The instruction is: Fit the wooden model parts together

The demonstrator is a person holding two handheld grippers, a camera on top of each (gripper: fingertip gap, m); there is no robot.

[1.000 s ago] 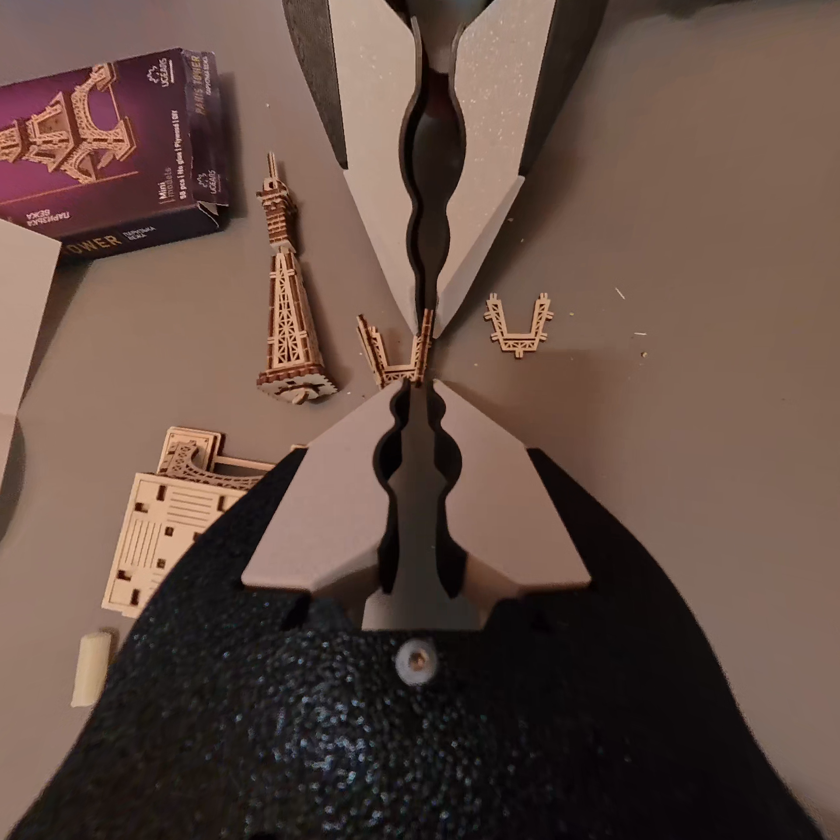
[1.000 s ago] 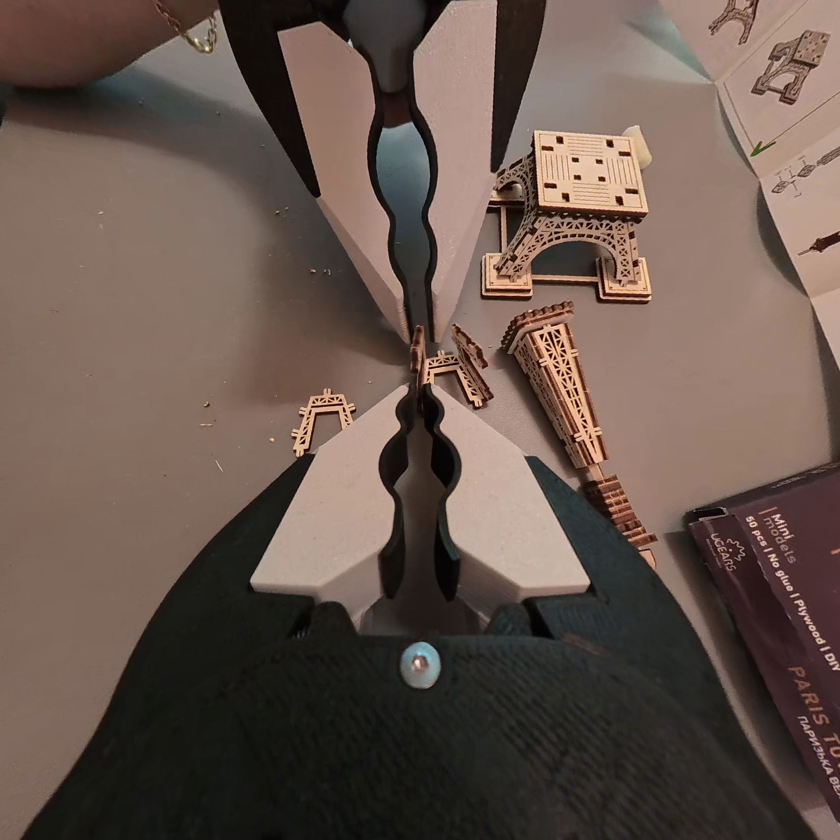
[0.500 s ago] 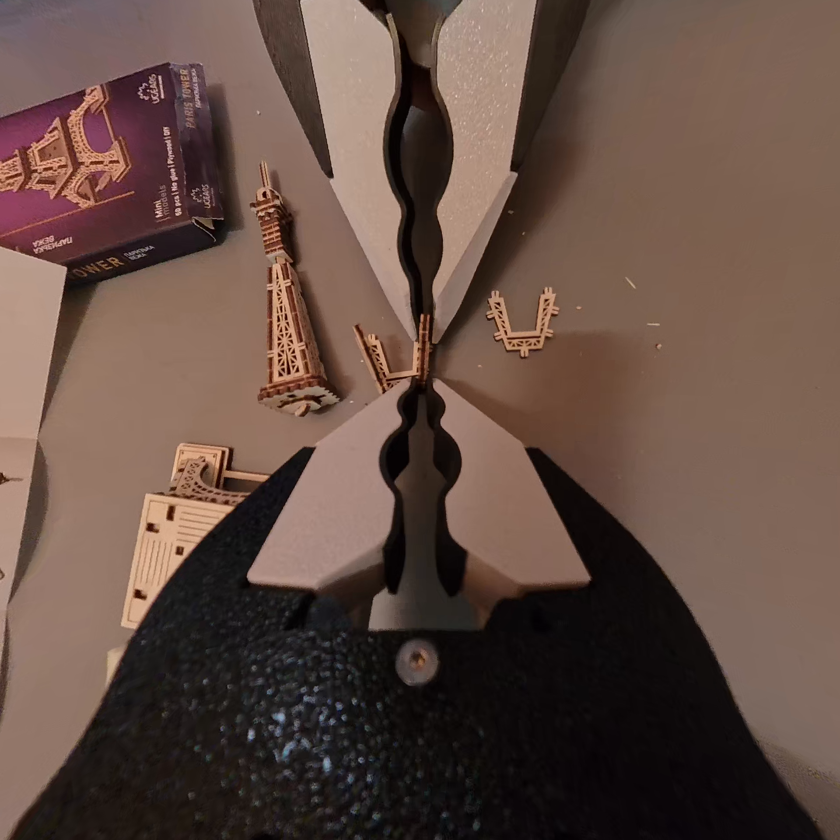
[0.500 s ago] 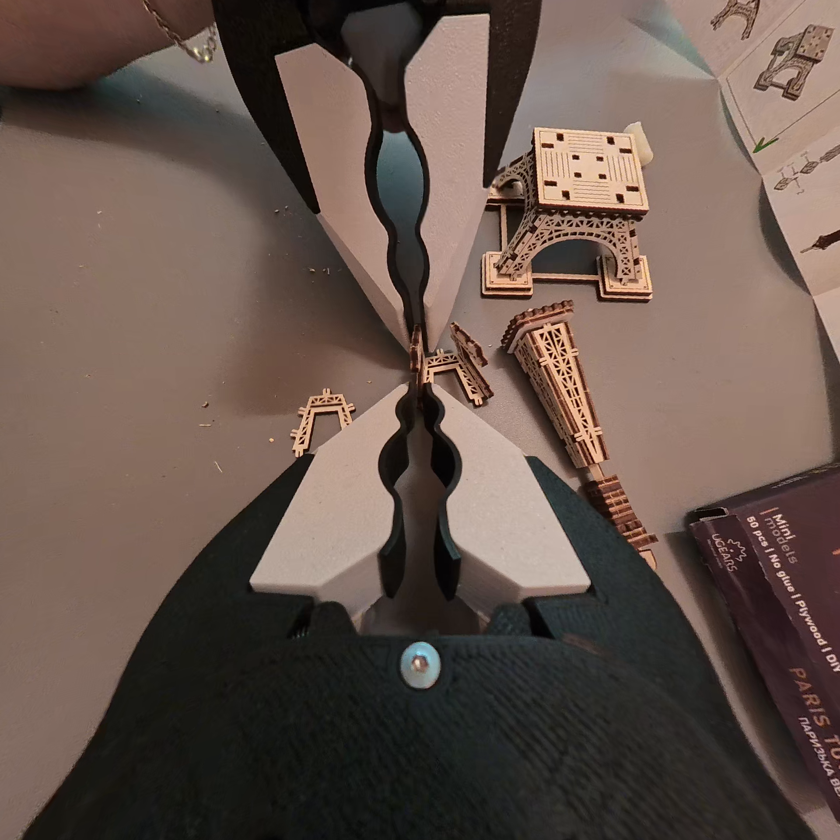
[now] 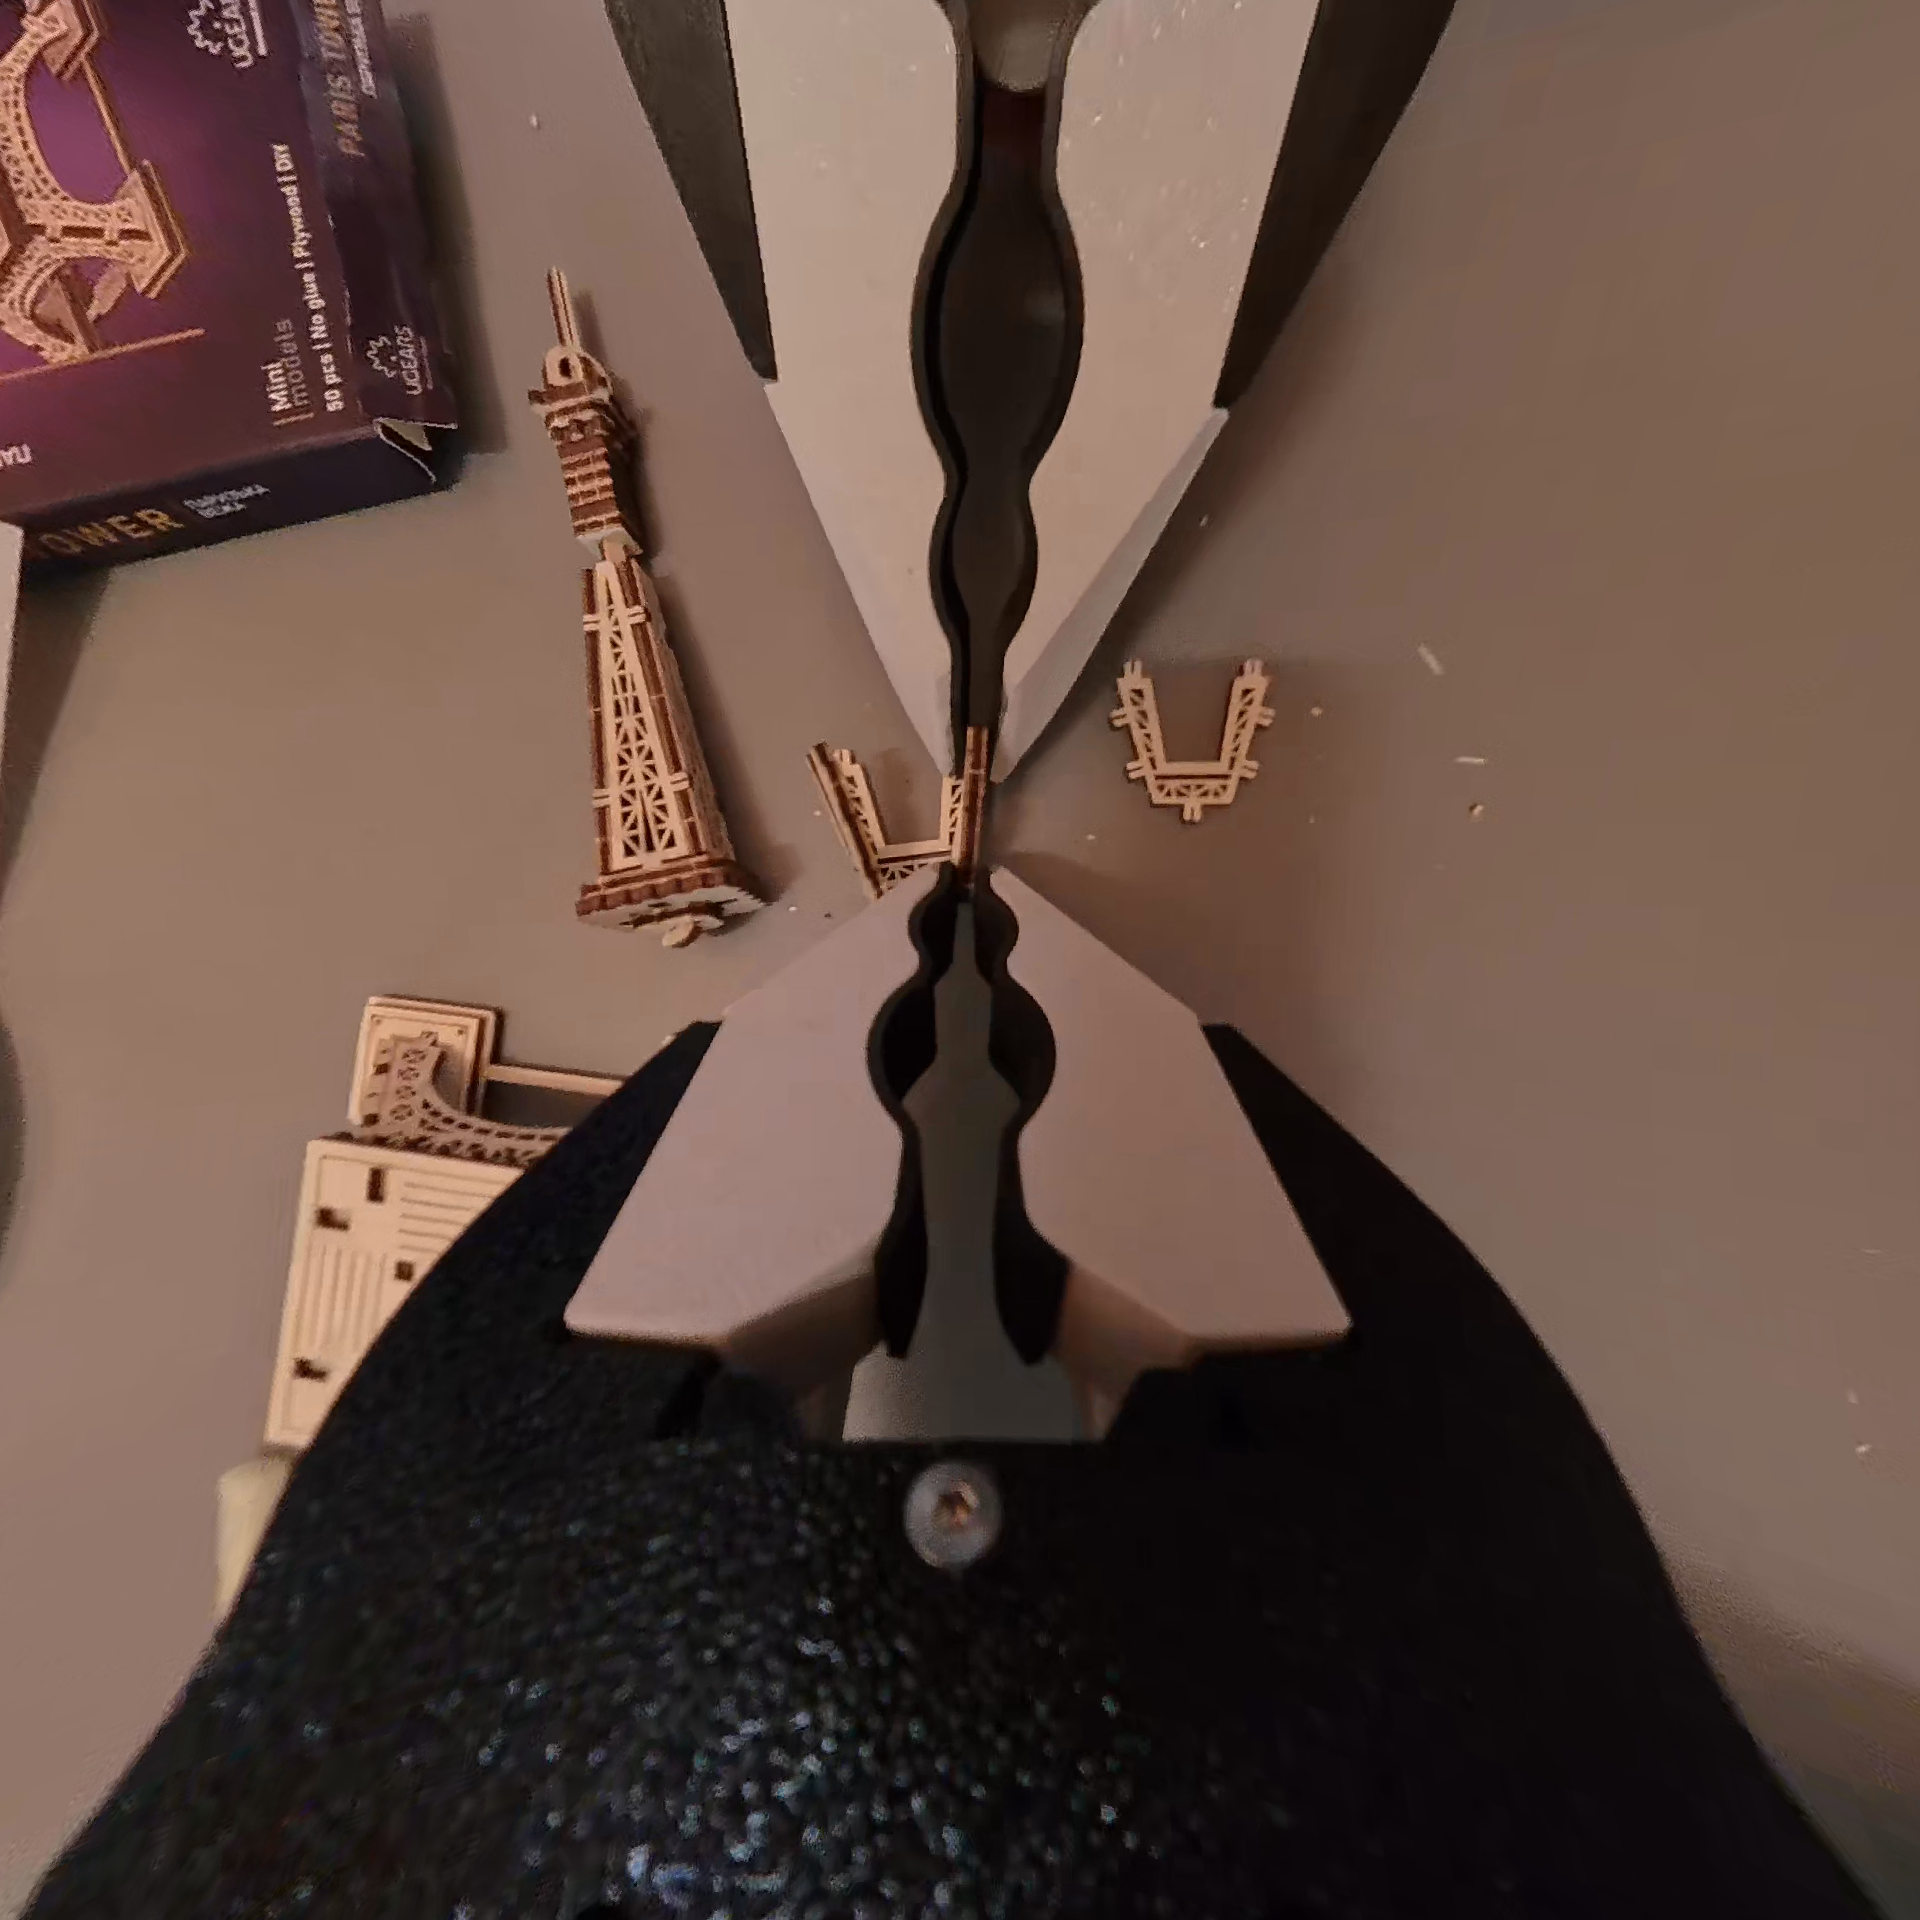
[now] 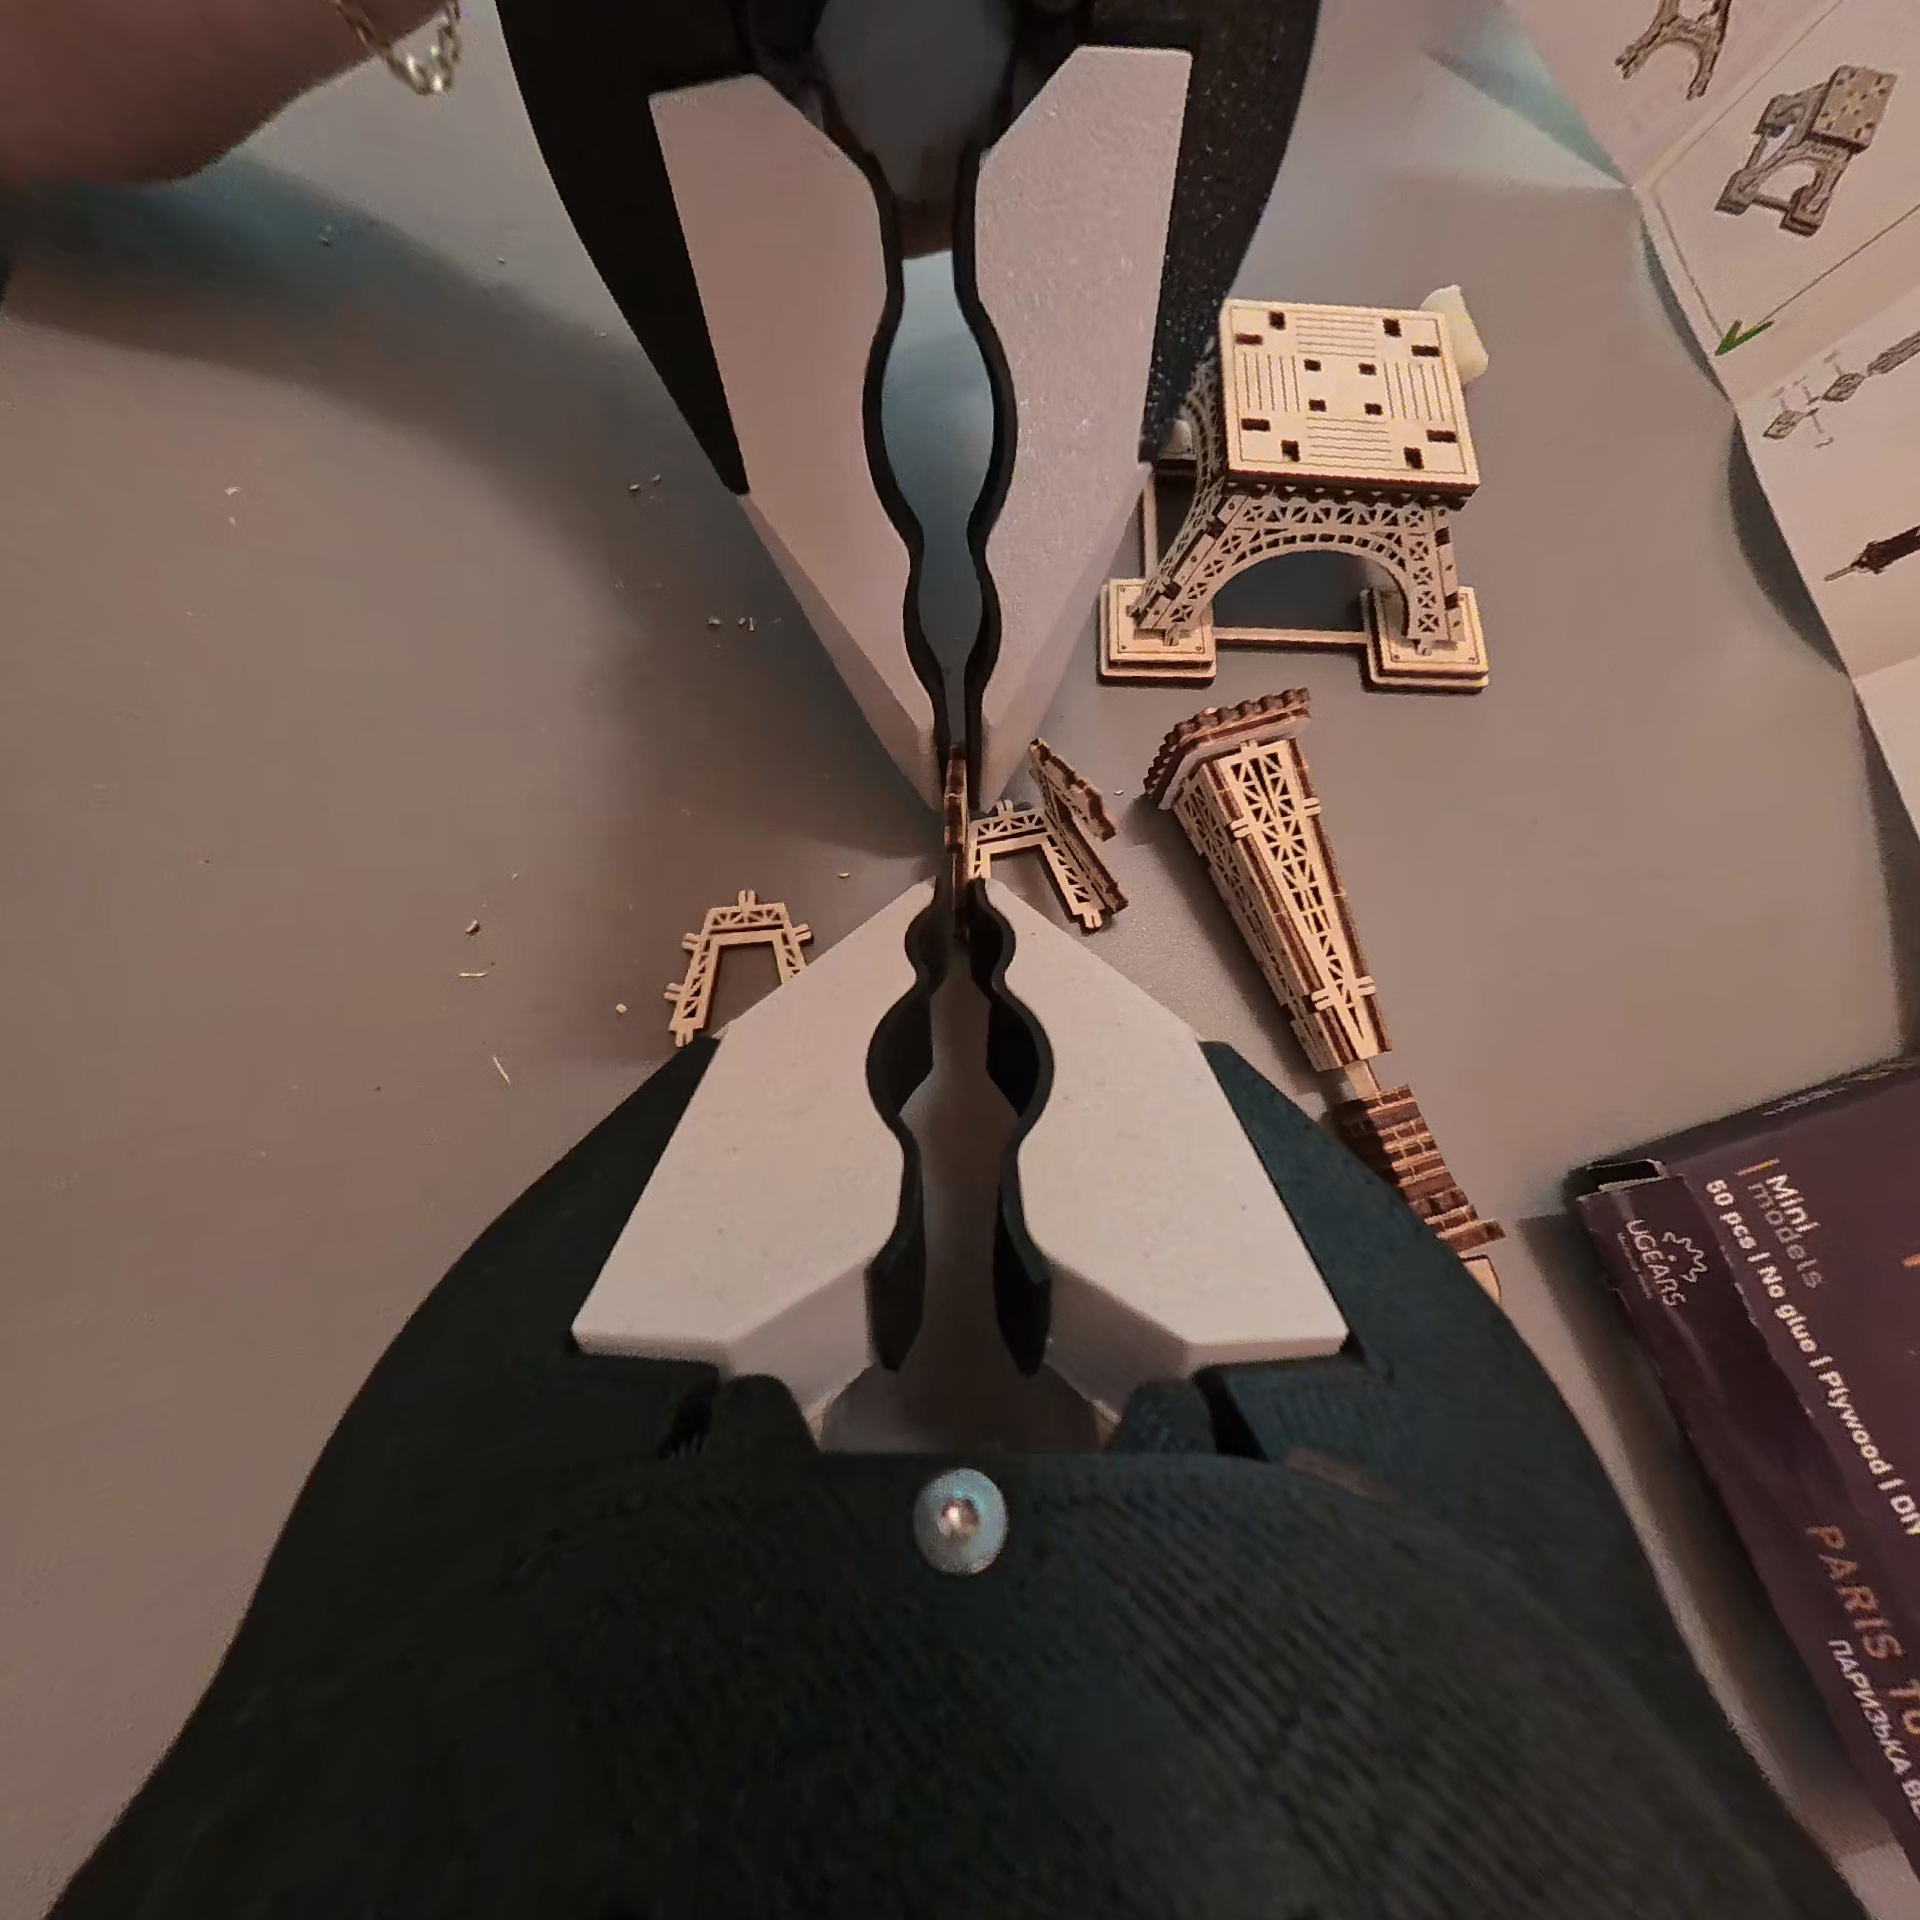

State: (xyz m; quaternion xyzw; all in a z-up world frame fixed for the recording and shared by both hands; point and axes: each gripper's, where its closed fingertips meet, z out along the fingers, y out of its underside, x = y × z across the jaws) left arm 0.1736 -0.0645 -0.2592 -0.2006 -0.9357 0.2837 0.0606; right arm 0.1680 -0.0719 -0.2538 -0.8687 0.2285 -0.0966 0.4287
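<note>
Both grippers meet tip to tip over a small wooden lattice assembly [image 5: 904,831], several thin U-shaped frames joined at an angle. My left gripper [image 5: 961,883] is shut on its near end. My right gripper [image 5: 977,727] comes in from the top and is shut on its far end. In the right wrist view my right gripper [image 6: 956,914] pinches the assembly [image 6: 1039,831] from below and the left gripper [image 6: 956,748] from above. A loose U-shaped lattice frame [image 5: 1195,743] lies flat on the grey table, and it also shows in the right wrist view [image 6: 732,961].
A built tower spire [image 5: 623,727] [image 6: 1278,894] lies on its side beside the grippers. The arched tower base [image 6: 1320,499] [image 5: 405,1195] stands near it. A purple box [image 5: 208,260] [image 6: 1766,1403] and an instruction leaflet [image 6: 1818,260] lie at the edges. A person's arm [image 6: 156,83] is at the top left. Only a small space, under 4 cm, lies between the two pairs of fingers.
Both grippers keep their hold on the lattice assembly. The left wrist view has drifted slightly; the assembly and the parts on the table stay where they were.
</note>
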